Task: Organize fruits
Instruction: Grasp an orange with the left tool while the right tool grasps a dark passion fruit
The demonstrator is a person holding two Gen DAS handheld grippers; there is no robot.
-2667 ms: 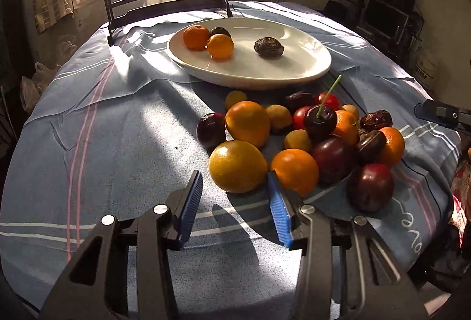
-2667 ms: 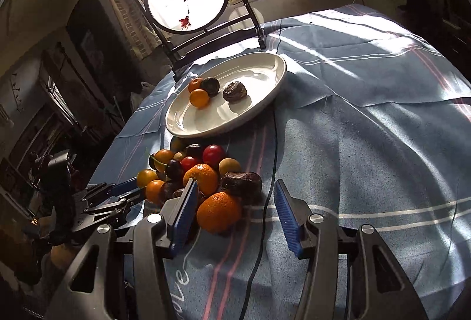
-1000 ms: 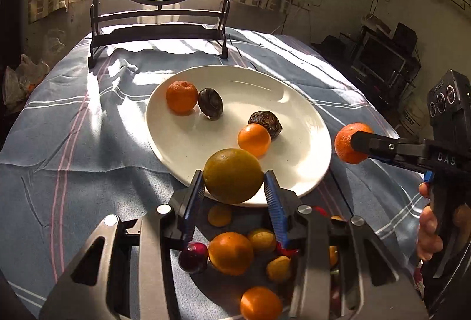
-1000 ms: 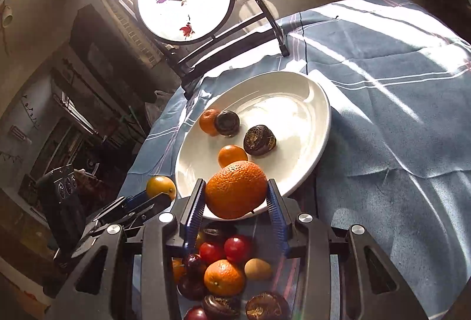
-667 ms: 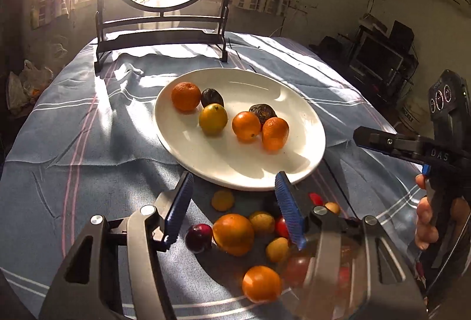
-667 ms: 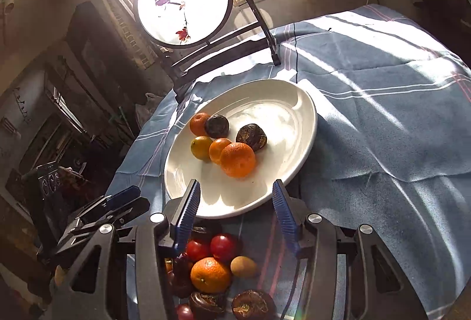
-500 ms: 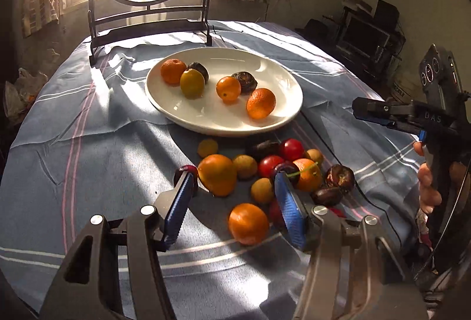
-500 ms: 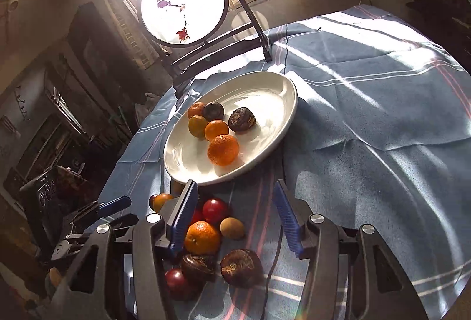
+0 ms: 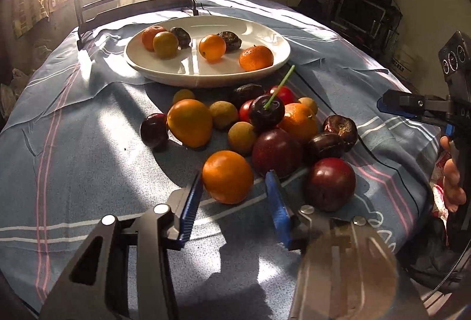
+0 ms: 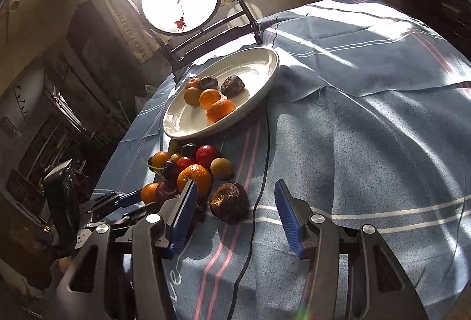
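Note:
A white plate [image 9: 276, 58] holds several fruits, among them an orange [image 9: 255, 57] near its right rim. It also shows in the right wrist view [image 10: 265, 84]. A pile of loose fruit lies on the blue cloth in front of it. My left gripper [image 9: 232, 211] is open, its blue pads on either side of a near orange [image 9: 227, 176], apart from it. My right gripper [image 10: 235, 220] is open and empty, just behind a wrinkled dark fruit [image 10: 229, 202] and an orange [image 10: 195, 177]. The right gripper also shows at the right of the left wrist view [image 9: 412, 108].
A round framed screen on a dark stand [image 9: 132, 5] stands behind the plate. A black cable [image 10: 262, 173] runs across the cloth from the plate toward me. Dark plums [image 9: 329, 184] lie right of the near orange. The table edge drops off at right.
Both grippers carried an orange-coloured fruit to the plate, opened and left them there. Both have since pulled back to the loose pile, the left now around the near orange.

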